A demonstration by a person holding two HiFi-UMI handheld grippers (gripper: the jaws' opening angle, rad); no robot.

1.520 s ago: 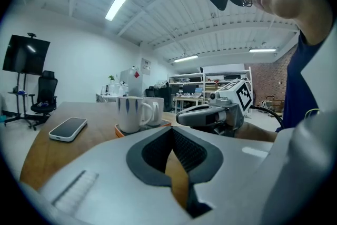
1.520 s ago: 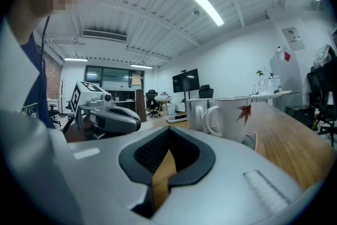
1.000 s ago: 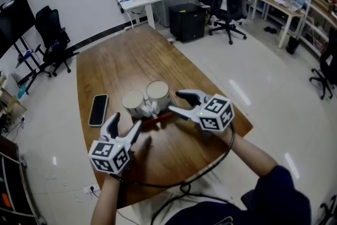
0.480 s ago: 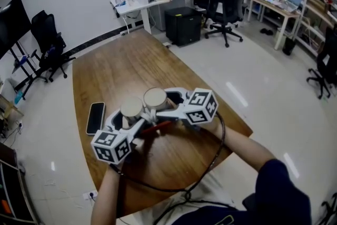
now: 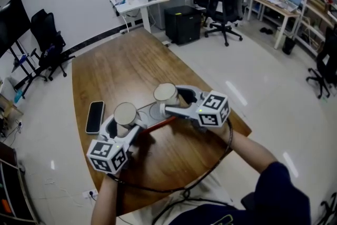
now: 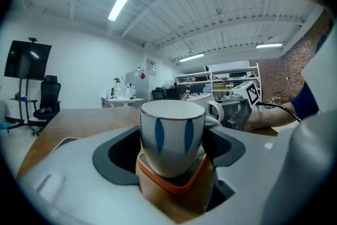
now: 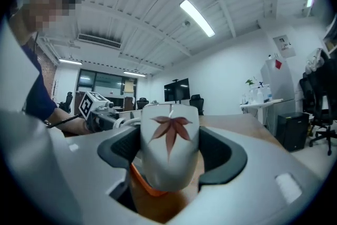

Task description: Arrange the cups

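**Two cups, one in each gripper**

The white cup w/ blue leaf marks [image 6: 171, 134] stands upright at the near left of the brown wooden table [image 5: 121, 66]. It is right btw the jaws of the L gripper [image 5: 124, 123]. The white cup w/ a red leaf picture [image 7: 168, 150] is near it, a bit farther back & to the right, inside the R gripper [image 5: 171, 98]. The 2 cups are apart, not touching.

An orange flat piece w/ round corners [image 6: 174, 179] shows just under the blue-leaf cup. In the head view it lies on the table btw the 2 grippers. A black phone [image 5: 95, 116] lies flat on the table, left of the blue-leaf cup. Farther off are black office chairs [image 5: 50, 34], a white desk [image 5: 139, 1] & a black box on the floor [image 5: 183, 22].

L gripper: jaws wide & opening. The cup is btw them w/ the pads just beside its sides, not squeezing as far as I can see.

R gripper: clenched on the red-leaf cup, a pad on each side. The cup's bottom looks clear of the table.
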